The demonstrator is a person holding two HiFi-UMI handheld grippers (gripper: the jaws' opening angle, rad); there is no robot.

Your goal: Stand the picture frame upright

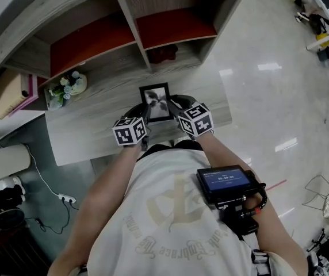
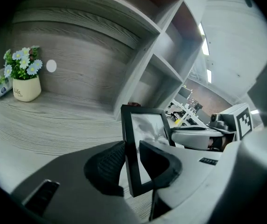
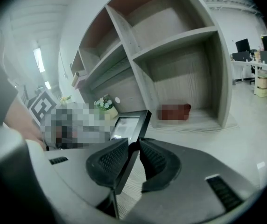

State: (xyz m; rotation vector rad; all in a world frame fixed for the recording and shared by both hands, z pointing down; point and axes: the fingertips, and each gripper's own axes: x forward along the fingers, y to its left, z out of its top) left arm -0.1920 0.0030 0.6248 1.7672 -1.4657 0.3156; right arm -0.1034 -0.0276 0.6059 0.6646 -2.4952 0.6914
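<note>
Left gripper: I see it clamped on the picture frame, left edge.
Right gripper: clamped on right edge.
Place: mid desk.

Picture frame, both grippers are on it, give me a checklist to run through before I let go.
1. Left gripper closed on the frame edge: ok.
2. Right gripper closed on the opposite edge: ok.
3. Frame near upright: ok, judging by the left gripper view.
4. Bottom edge resting on the desk: cannot tell, contact unclear.
5. Back stand folded out: cannot tell, the back is not visible.
6. Flower pot clear of the frame: ok, well off to the left.
</note>
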